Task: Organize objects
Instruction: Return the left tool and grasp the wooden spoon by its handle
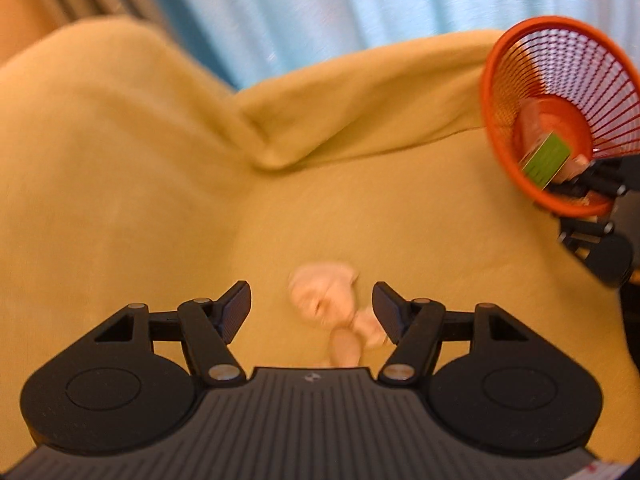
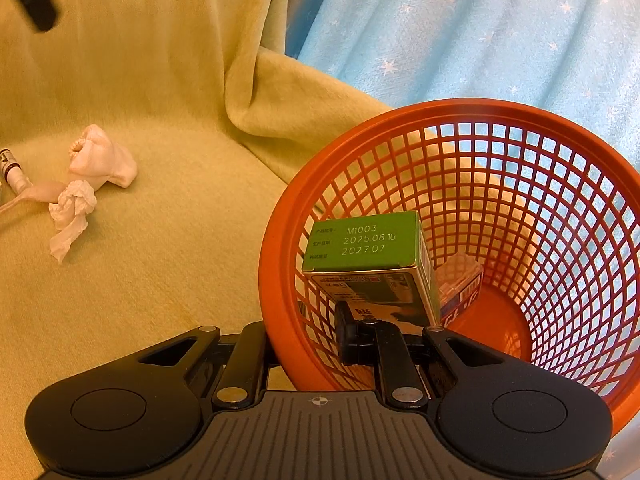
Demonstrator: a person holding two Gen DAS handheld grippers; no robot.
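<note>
Underneath everything lies a yellow-green plush blanket [image 1: 120, 200], rumpled into a thick fold toward the back, with a pale blue curtain [image 1: 320, 8] hanging behind it. From the left wrist, the left gripper [image 1: 311, 308] hovers with its jaws spread wide over a blurred pale pink toy [image 1: 324, 292] lying on the blanket, nothing between the pads. At the far right an orange mesh basket [image 1: 496, 92] is tilted on its side, a green box [image 1: 546, 160] inside. From the right wrist, the right gripper [image 2: 316, 336] is clamped on the basket's rim [image 2: 280, 248], one finger inside and one outside. The green box leans against the mesh beside a small clear packet [image 2: 460, 280]. Well to the left on the blanket lie the pink toy [image 2: 102, 158], a crumpled tissue [image 2: 72, 208], a spoon [image 2: 36, 194] and a small bottle [image 2: 10, 170], close together.
</note>
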